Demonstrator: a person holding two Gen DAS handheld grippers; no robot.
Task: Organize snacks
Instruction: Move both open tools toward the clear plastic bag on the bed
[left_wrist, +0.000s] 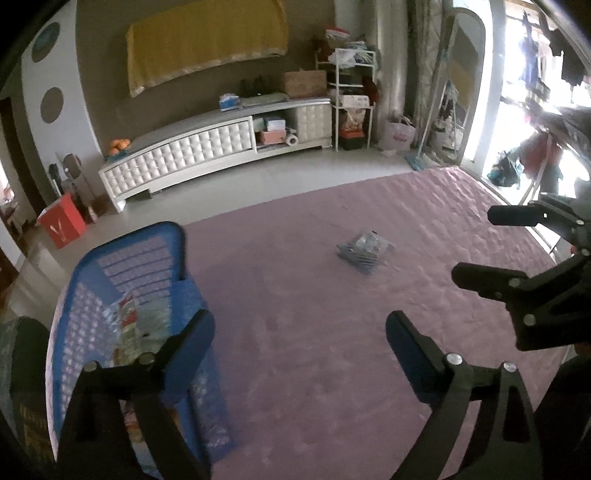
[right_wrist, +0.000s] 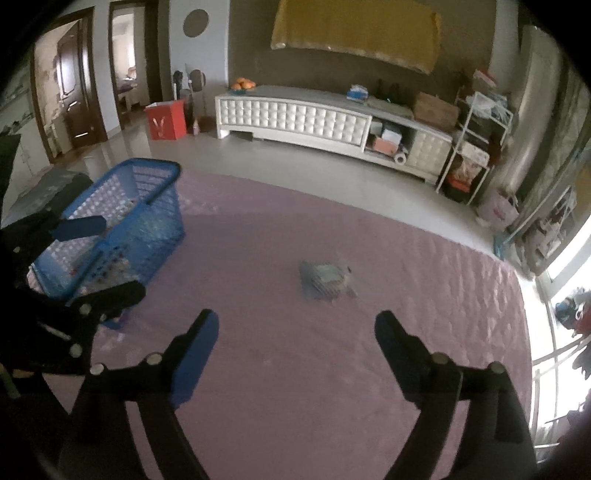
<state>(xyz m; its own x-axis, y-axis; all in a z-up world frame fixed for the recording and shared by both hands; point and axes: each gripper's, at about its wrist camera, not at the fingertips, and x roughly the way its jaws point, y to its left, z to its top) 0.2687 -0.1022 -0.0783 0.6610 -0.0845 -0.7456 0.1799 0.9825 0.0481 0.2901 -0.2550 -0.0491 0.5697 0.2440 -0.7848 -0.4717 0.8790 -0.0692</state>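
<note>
Blue basket (left_wrist: 122, 295) at near-left corner of pink bed cover (left_wrist: 332, 369); packets already inside, labels too blurred to read
One loose snack packet (left_wrist: 364, 251) flat on the cover, well right of basket and further out, alone, nothing touching it
Same packet (right_wrist: 327, 278) in right wrist view: dead ahead of the jaws, basket (right_wrist: 122, 221) well off to its left
Left gripper (left_wrist: 300, 336): jaws wide, nothing between, one finger overlapping basket's near wall in view; contact cannot be told
Right gripper (right_wrist: 295, 332): jaws wide, empty, short of the packet, not touching
Step in hand, by judgement: fetch last loose packet, carry to basket

Best done with right gripper, nearer the packet and lined up with it
Packet thin and crinkly, soft cover beneath: come down steep, straddle the short side, press slightly into the cover, close slowly on the body, not a corner flap
Lift clear before swinging left toward basket, keeping off left gripper
Release low over basket's open middle, above its rim
</note>
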